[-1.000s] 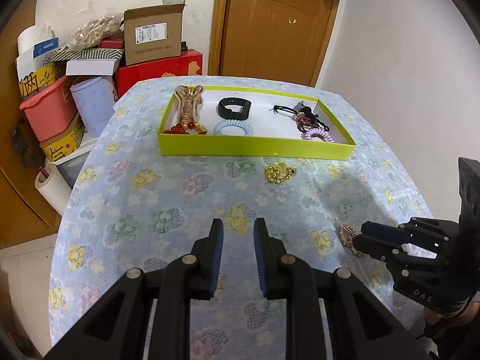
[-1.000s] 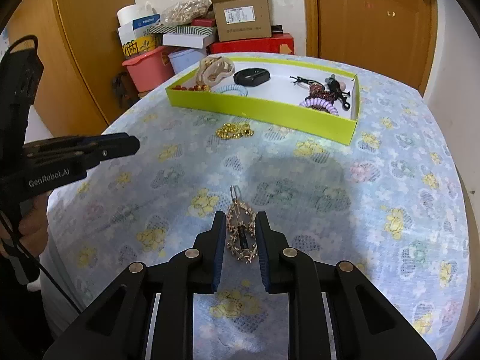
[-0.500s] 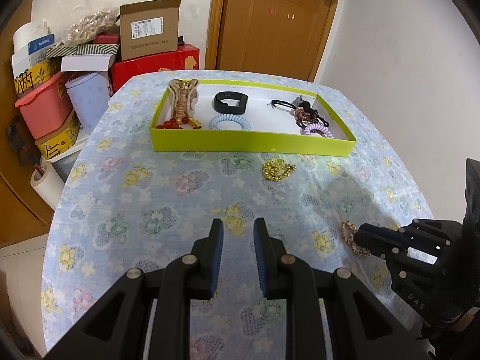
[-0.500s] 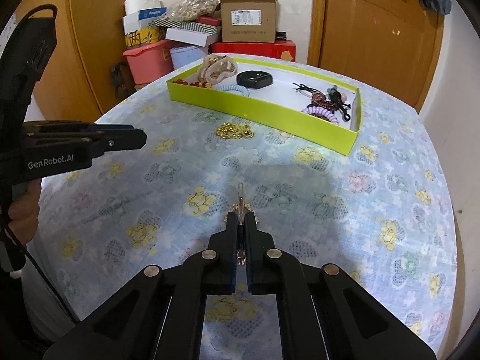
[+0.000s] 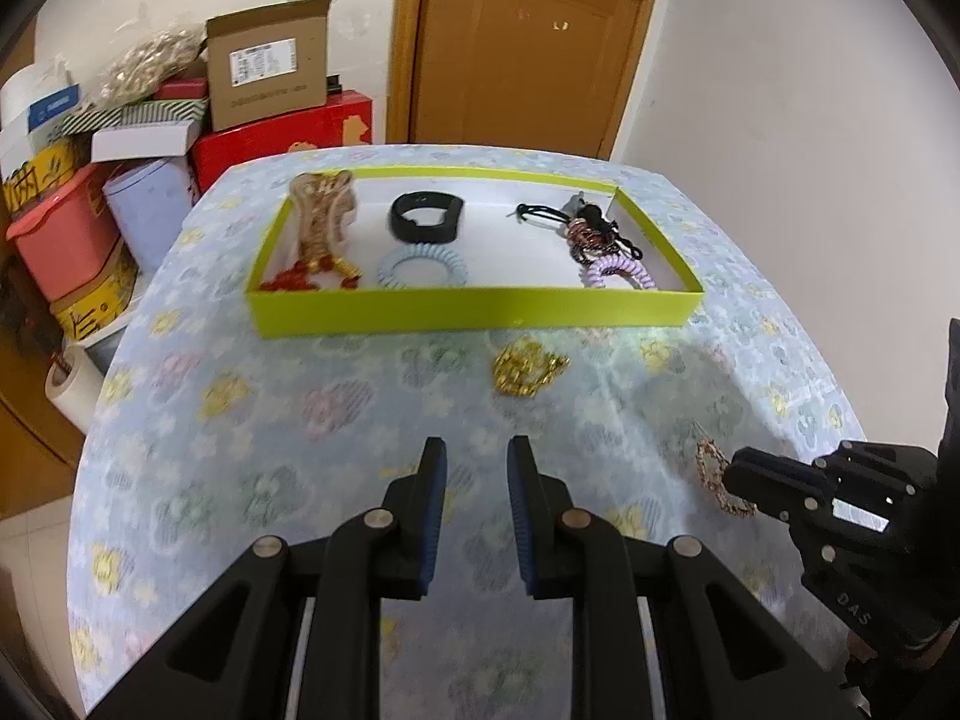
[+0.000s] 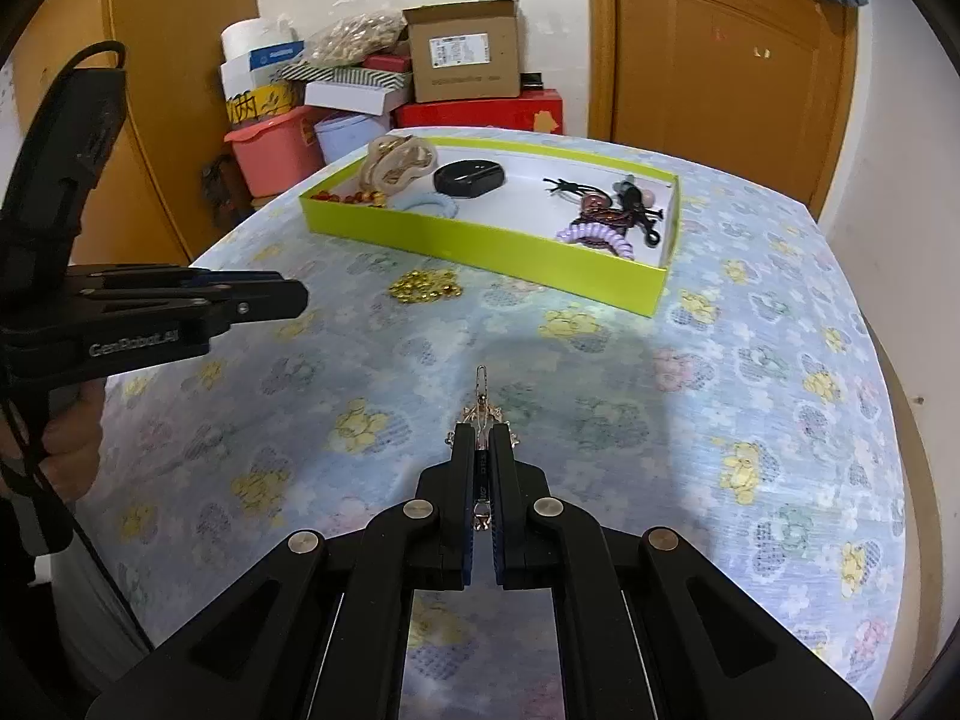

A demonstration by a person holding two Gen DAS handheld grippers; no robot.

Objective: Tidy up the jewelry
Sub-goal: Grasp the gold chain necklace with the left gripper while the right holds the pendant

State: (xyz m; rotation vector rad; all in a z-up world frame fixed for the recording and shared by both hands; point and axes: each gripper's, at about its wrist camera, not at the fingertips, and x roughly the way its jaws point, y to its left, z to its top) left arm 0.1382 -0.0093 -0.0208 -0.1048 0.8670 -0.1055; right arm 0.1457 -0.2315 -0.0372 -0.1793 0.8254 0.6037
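An ornate gold hair clip (image 6: 481, 402) stands on edge just above the flowered tablecloth, and my right gripper (image 6: 483, 438) is shut on it. In the left wrist view the same clip (image 5: 711, 468) shows at the tip of the right gripper (image 5: 741, 471). My left gripper (image 5: 477, 462) hovers open over the cloth with nothing between its fingers; it also shows at the left as the left gripper (image 6: 288, 297). A pile of gold chain (image 5: 528, 367) lies in front of the lime-green tray (image 5: 474, 309). The tray holds a beige claw clip (image 5: 321, 210), a black band (image 5: 426, 219), coil ties and black hair ties.
Cardboard boxes (image 5: 270, 78), a red box and a pink bin (image 5: 60, 240) are stacked behind the table at the left. A wooden door (image 5: 528, 42) stands behind. The round table's edge curves close on the right (image 6: 900, 420). A hand (image 6: 66, 444) holds the left gripper.
The right jaws closed on the gold clip, which lay flat between them and now stands pinched on edge. The left gripper drifted slightly inward over the table.
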